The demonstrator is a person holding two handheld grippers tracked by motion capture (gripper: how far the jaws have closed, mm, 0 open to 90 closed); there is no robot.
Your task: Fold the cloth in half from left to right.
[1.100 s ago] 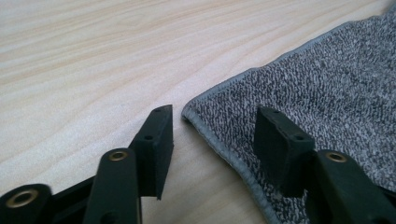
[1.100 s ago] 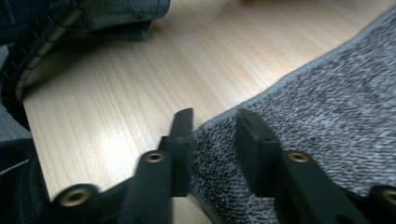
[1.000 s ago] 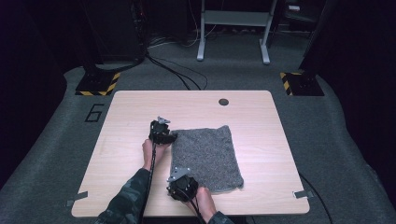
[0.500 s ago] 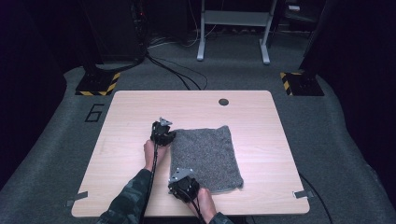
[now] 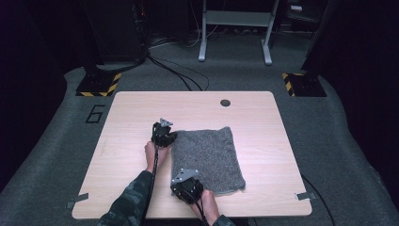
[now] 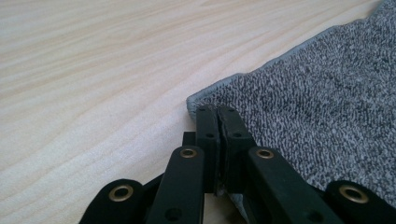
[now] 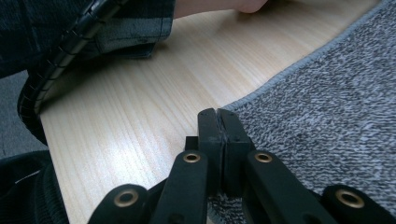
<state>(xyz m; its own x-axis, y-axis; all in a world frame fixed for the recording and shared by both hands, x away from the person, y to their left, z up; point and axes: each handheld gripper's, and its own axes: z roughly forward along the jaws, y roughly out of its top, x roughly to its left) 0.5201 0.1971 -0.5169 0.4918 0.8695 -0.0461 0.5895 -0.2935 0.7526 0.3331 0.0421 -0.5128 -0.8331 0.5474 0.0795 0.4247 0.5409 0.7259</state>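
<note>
A grey knitted cloth (image 5: 207, 157) lies flat on the light wooden table (image 5: 141, 117), right of its middle. My left gripper (image 5: 172, 136) is at the cloth's far left corner. In the left gripper view its jaws (image 6: 217, 111) are pressed together on the hemmed corner of the cloth (image 6: 327, 93). My right gripper (image 5: 182, 173) sits at the near left corner. In the right gripper view it (image 7: 217, 113) is shut on the edge of the cloth (image 7: 336, 102), which runs under the jaws. Both grippers rest low on the table.
A dark round hole (image 5: 225, 102) marks the table's far side. The person's patterned left sleeve (image 7: 93, 28) and its cable lie just left of my right gripper. Tape strips (image 5: 303, 195) mark the front corners. A metal frame (image 5: 235, 28) and striped bases (image 5: 99, 84) stand on the floor behind.
</note>
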